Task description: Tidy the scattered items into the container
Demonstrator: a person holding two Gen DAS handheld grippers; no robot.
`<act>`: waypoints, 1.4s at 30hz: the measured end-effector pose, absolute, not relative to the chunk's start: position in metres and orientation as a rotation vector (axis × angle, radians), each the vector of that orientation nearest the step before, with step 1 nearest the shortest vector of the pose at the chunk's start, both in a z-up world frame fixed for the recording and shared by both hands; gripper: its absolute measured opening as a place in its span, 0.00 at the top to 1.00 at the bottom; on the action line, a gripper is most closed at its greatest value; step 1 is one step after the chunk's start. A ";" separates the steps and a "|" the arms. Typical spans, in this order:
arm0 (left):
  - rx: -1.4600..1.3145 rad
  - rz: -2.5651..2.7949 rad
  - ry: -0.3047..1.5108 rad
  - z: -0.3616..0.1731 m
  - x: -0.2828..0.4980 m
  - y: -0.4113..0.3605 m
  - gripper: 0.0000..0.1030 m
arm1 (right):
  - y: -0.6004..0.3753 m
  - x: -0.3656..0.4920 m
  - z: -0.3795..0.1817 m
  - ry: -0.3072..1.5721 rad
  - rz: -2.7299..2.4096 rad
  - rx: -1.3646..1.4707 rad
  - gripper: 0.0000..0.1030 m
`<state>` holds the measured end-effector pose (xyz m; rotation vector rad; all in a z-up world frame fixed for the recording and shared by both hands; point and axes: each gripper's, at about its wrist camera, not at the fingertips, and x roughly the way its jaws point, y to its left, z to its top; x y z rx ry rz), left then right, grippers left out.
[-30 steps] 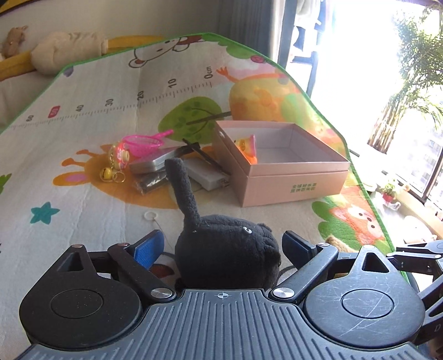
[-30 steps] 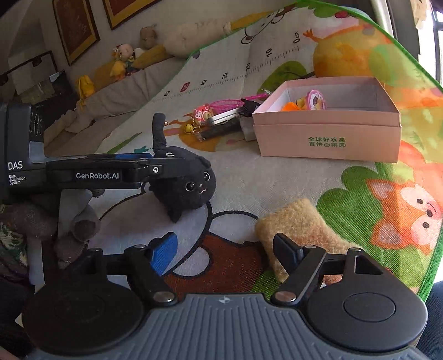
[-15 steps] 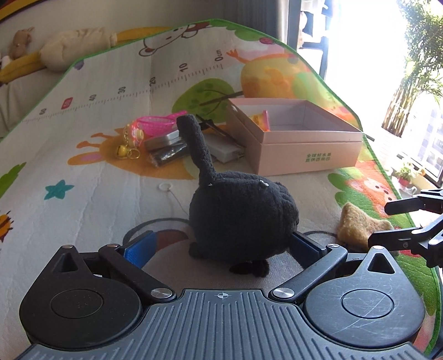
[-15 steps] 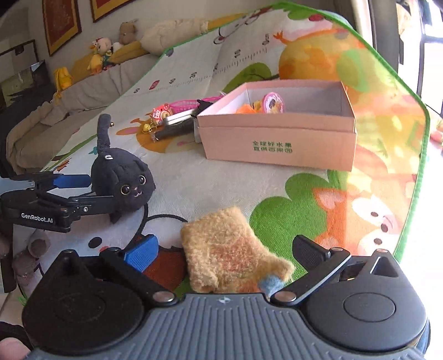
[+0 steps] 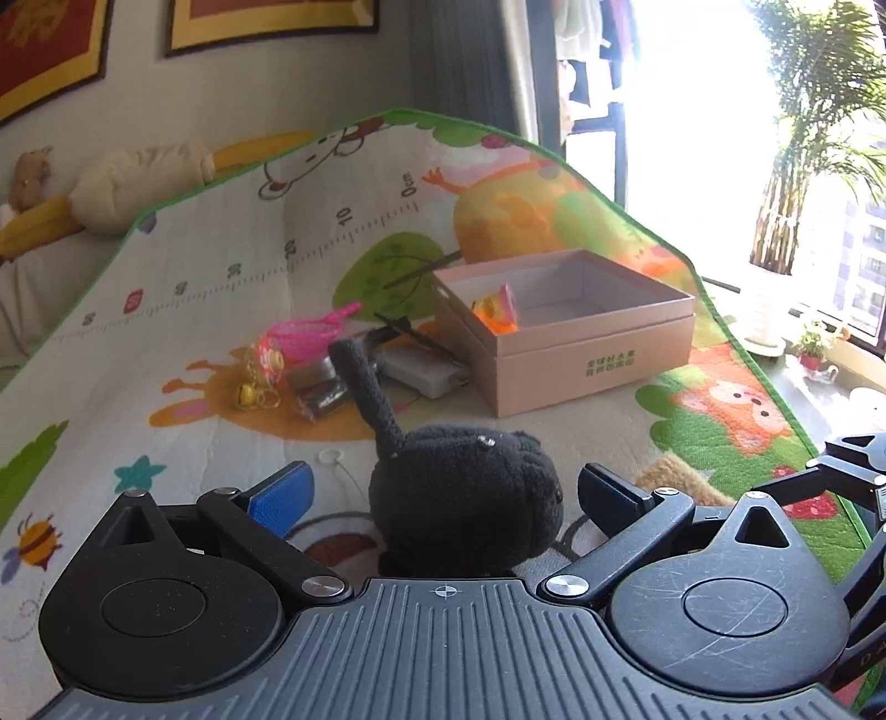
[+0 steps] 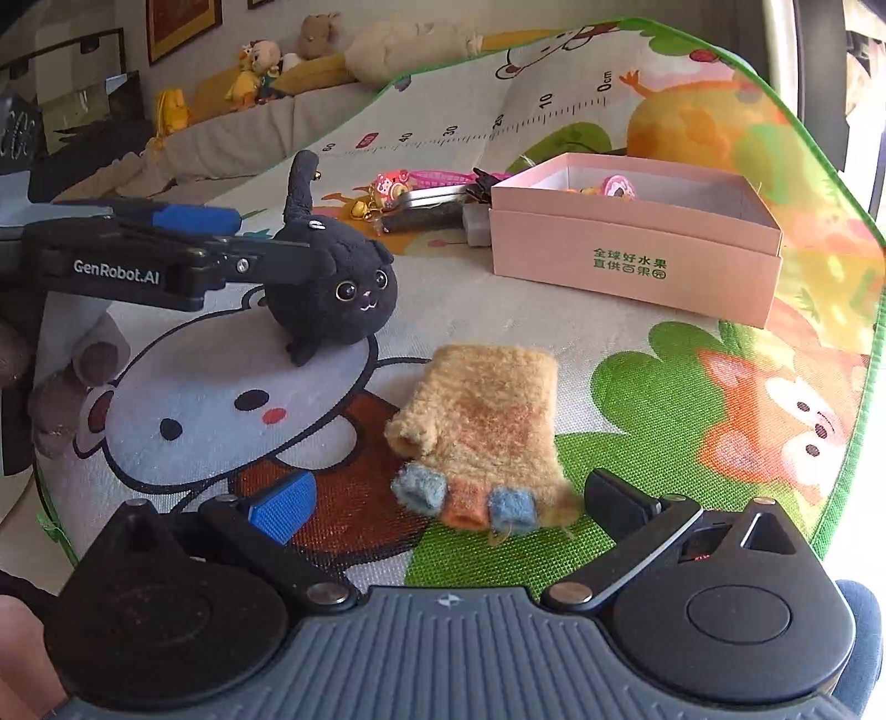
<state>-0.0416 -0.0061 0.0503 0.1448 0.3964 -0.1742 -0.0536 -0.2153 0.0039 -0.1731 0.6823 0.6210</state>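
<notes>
A black plush cat stands on the play mat between the fingers of my left gripper. The jaws stand open on either side of it, apart from its body. It also shows in the right wrist view. A tan fuzzy glove with blue and orange fingertips lies flat just ahead of my right gripper, which is open and empty. The pink box stands open at the far right with small toys inside; it also shows in the right wrist view.
A pile of small items lies left of the box: a pink net, a keychain with bells, a grey tin and a dark packet. Plush toys line the far bedding. The mat's edge runs on the right.
My left gripper's jaws have opened wider around the cat, which sits on the mat. My right gripper has drawn back a little, so the whole glove lies ahead of it.
</notes>
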 end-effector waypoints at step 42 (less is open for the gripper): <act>-0.140 -0.434 0.279 0.067 0.008 0.015 0.00 | -0.219 -0.068 -0.007 0.568 0.593 -0.162 0.00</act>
